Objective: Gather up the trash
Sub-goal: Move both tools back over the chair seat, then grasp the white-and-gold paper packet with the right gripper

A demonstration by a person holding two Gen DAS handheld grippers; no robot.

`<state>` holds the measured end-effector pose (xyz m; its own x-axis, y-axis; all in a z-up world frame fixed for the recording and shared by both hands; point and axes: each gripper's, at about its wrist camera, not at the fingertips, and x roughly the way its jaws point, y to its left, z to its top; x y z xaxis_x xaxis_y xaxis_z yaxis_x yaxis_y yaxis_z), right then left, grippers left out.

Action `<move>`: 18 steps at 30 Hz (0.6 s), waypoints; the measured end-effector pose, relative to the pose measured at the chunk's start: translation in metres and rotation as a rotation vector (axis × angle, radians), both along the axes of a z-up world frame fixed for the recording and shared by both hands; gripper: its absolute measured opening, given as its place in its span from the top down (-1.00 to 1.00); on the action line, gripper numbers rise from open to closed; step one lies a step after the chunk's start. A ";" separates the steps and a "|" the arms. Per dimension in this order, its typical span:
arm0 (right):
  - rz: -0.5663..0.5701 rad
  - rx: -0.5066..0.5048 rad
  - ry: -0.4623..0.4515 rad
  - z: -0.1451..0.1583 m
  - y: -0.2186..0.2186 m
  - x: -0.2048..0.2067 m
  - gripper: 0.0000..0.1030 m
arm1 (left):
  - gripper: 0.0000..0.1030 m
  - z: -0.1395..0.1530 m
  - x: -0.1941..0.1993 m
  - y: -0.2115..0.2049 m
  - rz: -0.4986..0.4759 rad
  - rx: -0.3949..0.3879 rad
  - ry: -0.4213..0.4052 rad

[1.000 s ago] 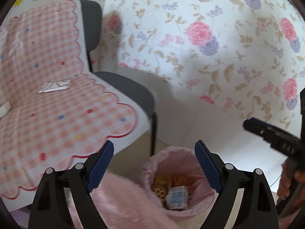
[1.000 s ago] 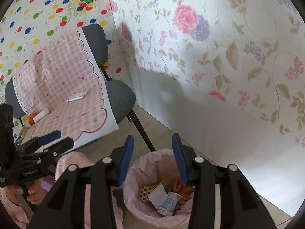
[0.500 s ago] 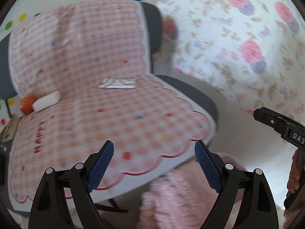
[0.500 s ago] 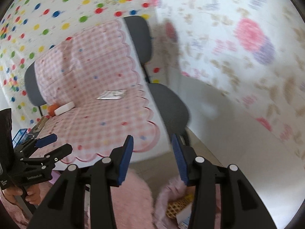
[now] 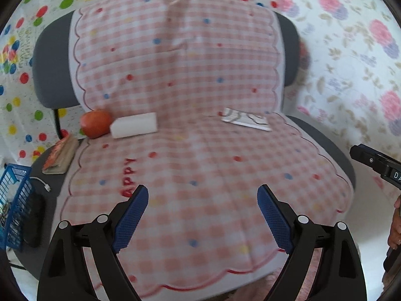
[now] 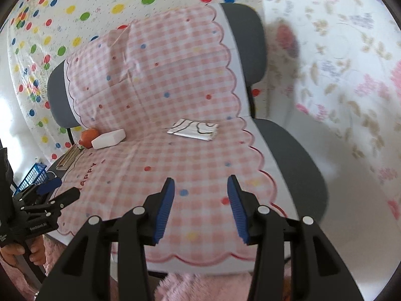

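A flat silver-white wrapper (image 5: 246, 120) lies at the back right of the chair seat, on a pink checked cloth (image 5: 200, 175); it also shows in the right wrist view (image 6: 193, 130). A white block (image 5: 134, 125) and an orange-red fruit (image 5: 95, 123) lie at the back left; both show in the right wrist view, the block (image 6: 108, 138) and the fruit (image 6: 89, 135). My left gripper (image 5: 203, 215) is open and empty above the seat's front. My right gripper (image 6: 200, 205) is open and empty, also over the seat front. The trash bin is out of view.
A brown wallet-like item (image 5: 60, 156) and a white cable (image 5: 42, 184) lie on the chair left of the cloth. A blue basket (image 5: 13, 200) stands at far left. Floral wall (image 5: 351, 62) at right, dotted wall (image 6: 62, 12) behind. Pink fluffy rug (image 6: 200, 286) below.
Both grippers have swung left and up from the pink-lined trash bin to the chair seat. The bin has left both views. Both stay open and empty.
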<state>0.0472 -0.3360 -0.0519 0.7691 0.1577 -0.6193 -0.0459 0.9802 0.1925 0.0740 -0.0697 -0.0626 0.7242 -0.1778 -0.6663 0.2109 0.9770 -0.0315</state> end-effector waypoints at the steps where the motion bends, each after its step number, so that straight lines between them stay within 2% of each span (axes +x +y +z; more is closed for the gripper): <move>1: 0.005 0.003 0.002 -0.001 0.002 0.006 0.14 | -0.71 0.000 0.003 0.004 0.007 0.002 -0.002; 3: 0.014 0.002 0.001 -0.003 0.006 0.020 0.03 | -0.71 0.002 0.012 0.010 0.021 0.009 -0.009; 10: 0.081 -0.053 0.020 -0.021 0.017 0.088 0.01 | -0.71 0.000 0.045 0.027 0.078 0.014 -0.013; 14: 0.120 -0.054 0.045 -0.041 0.020 0.141 0.01 | -0.71 -0.010 0.069 0.034 0.121 0.026 -0.012; 16: 0.131 -0.064 0.074 -0.052 0.025 0.165 -0.09 | -0.71 -0.019 0.082 0.037 0.143 0.031 0.008; 18: 0.140 -0.073 0.092 -0.060 0.029 0.183 -0.10 | -0.71 -0.027 0.096 0.038 0.159 0.037 0.025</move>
<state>0.2303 -0.3073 -0.1120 0.6825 0.2111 -0.6997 -0.1686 0.9770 0.1303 0.1699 -0.0312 -0.0892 0.7243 -0.0377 -0.6885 0.0536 0.9986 0.0016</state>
